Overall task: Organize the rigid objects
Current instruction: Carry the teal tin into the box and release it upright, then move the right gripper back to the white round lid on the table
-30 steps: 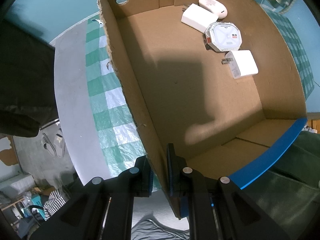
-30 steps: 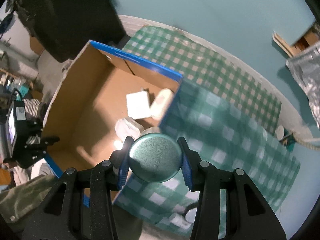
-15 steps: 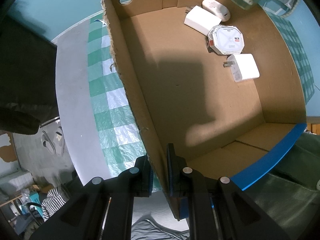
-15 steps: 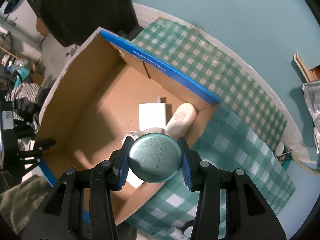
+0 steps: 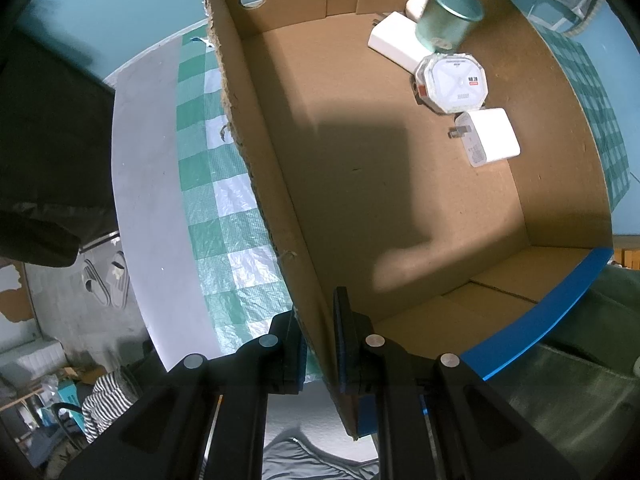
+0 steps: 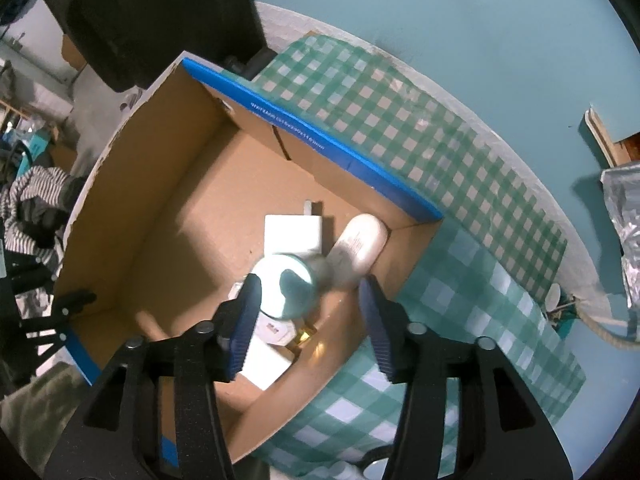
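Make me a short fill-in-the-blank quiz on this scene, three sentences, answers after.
1. The left claw is clamped on the ____ of the cardboard box.
2. The teal can is ____ the open right claw.
3. The octagonal pack lies between two white ____.

Answers: wall; free of; chargers

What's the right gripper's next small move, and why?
Probably lift straight up, clear of the cardboard box. The right gripper has just been opening, and the teal tin has left its pads, dropping among the white items inside.
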Demonstrator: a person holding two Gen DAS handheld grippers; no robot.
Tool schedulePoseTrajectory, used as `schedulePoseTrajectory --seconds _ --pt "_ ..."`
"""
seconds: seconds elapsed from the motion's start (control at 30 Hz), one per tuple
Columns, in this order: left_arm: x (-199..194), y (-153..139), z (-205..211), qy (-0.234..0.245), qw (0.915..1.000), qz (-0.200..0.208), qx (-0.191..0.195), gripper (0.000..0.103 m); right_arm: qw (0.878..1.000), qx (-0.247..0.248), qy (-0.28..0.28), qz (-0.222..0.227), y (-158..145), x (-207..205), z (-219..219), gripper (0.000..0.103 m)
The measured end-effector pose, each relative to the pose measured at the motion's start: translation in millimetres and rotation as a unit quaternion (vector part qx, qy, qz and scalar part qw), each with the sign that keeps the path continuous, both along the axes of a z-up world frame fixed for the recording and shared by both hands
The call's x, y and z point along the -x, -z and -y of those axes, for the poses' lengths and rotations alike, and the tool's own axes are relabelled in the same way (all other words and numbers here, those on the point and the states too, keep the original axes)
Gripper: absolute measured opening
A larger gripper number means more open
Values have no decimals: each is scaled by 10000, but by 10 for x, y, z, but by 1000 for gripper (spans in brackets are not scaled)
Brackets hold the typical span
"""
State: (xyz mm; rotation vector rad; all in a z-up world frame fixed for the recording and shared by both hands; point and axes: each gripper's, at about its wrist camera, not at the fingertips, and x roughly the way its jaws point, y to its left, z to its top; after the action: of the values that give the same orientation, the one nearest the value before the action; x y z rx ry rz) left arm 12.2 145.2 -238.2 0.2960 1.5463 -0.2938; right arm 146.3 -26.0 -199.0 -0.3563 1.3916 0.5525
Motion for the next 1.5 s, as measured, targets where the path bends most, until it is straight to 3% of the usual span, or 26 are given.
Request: schedulePoseTrajectory --seconds 0.53,1.03,1.5 --pt "-27 -1 17 31 10000 -9 -17 12 9995 -141 189 231 -310 26 185 61" --pt "-110 -26 -13 23 10000 -25 19 12 9971 -57 685 318 -506 185 725 64" --pt "-99 -42 37 -1 10000 -29 -40 12 9884 -17 1517 34 -385 517 1423 64"
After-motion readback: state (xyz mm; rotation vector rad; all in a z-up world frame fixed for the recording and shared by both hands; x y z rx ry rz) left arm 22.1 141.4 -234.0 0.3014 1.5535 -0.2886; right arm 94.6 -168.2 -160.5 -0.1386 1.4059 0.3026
